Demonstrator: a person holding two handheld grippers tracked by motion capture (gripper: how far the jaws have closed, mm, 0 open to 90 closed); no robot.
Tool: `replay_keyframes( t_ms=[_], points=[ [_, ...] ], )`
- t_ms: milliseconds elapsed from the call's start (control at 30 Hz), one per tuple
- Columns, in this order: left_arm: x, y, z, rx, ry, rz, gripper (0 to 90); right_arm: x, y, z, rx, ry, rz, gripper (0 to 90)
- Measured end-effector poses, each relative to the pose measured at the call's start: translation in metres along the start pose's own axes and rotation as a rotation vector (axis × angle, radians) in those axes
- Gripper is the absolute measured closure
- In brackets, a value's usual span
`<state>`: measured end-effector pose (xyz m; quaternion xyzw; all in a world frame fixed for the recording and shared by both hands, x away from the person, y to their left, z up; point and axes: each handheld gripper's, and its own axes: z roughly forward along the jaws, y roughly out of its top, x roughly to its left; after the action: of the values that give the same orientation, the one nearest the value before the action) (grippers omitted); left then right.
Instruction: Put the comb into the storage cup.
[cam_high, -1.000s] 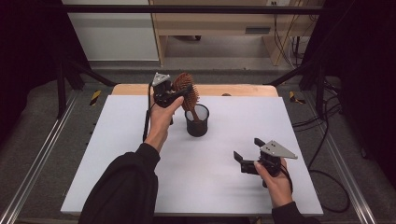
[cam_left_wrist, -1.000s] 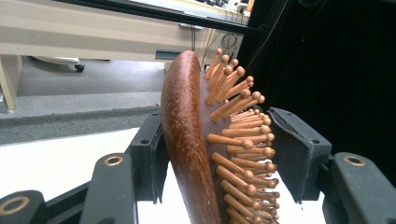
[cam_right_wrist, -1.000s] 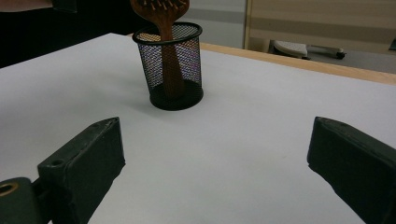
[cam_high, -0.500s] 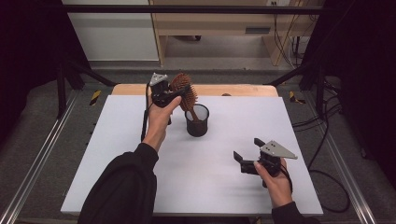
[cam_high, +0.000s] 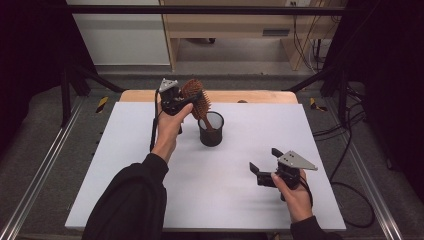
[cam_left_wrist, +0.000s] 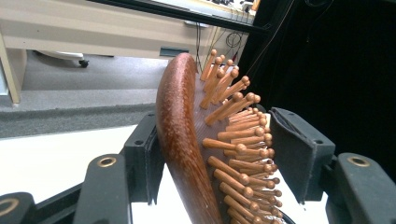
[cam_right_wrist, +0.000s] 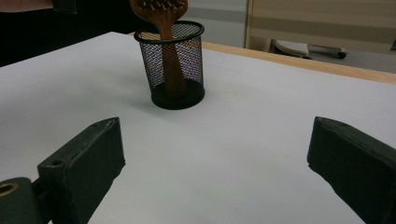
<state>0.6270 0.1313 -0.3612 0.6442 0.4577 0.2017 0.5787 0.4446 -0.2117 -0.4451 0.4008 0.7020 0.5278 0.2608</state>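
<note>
Step in hand: we judge that we are setting the wooden hairbrush (cam_high: 196, 97) handle-down into the black mesh cup (cam_high: 210, 129) and are at the letting-go stage.
Brush place: its handle stands inside the cup, seen through the mesh in the right gripper view (cam_right_wrist: 170, 65); the bristled head leans out over the rim toward ten o'clock, tilted rather than upright.
Cup place: it stands upright on the white tabletop (cam_high: 130, 165), a little toward twelve o'clock from the table's middle.
Left gripper: the left gripper (cam_high: 184, 101) sits around the brush head; its jaws have just been opening, and in the left gripper view the head (cam_left_wrist: 187, 149) lies between them, back against one pad, while the pad on the bristle side stands clear of the pin tips, so we read the grasp as released.
Right gripper: the right gripper (cam_high: 265, 167) rests low toward five o'clock, well apart from the cup, jaws spread wide with nothing between them.
Next move: in our judgement the left jaws must part enough to clear the bristles, then draw away without snagging the pins, or the light cup could tip.
Surface: a plain white board with a wooden edge (cam_high: 260, 96) showing along the twelve o'clock side.
Room: grey carpet, a pale wooden bench (cam_high: 225, 25) beyond the table at twelve o'clock, dark curtains at three and nine o'clock, and cables trailing at three o'clock.
</note>
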Motion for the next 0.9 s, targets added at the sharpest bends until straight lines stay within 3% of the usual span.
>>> replay_keyframes(
  t_ms=[900],
  points=[
    [0.0058,-0.0016,-0.0009,0.004,0.004,-0.019,33.6,0.0007,-0.0001,0.0003,0.002,0.002,-0.002,4.3]
  ],
)
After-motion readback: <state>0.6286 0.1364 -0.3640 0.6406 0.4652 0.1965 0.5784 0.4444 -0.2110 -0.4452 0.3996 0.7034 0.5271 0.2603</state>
